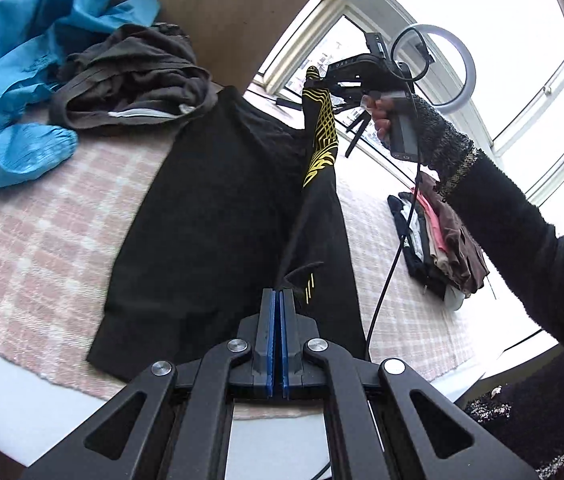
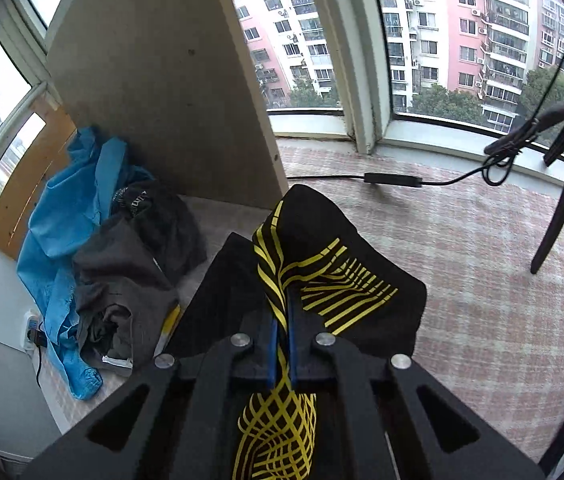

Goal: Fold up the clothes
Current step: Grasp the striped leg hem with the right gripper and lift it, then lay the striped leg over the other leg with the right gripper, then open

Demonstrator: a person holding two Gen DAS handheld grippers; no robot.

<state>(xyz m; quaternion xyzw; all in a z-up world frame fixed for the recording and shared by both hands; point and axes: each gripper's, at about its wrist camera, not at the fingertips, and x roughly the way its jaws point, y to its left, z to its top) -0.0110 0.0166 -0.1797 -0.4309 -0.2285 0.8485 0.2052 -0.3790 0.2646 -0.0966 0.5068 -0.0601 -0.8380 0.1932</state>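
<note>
On a pink checked bed (image 1: pixel 34 248) by bay windows (image 2: pixel 422 40), clothes lie about.
Both tongs, left (image 1: pixel 277 300) and right (image 2: pixel 281 312), are clamped on the black garment (image 1: pixel 210 208); a folded pile (image 1: pixel 442 240) sits apart.

Black tool (image 1: pixel 277 300), blue pads, fuzzy black sleeve (image 1: pixel 522 248), gold-flecked cuff

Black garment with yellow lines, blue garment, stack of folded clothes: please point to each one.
black garment (image 2: pixel 362 248), right wrist view, plain black cloth beyond the pads
blue garment (image 1: pixel 14 68), left wrist view, its crumpled middle
stack of folded clothes (image 1: pixel 448 246), left wrist view, its top layers
</note>
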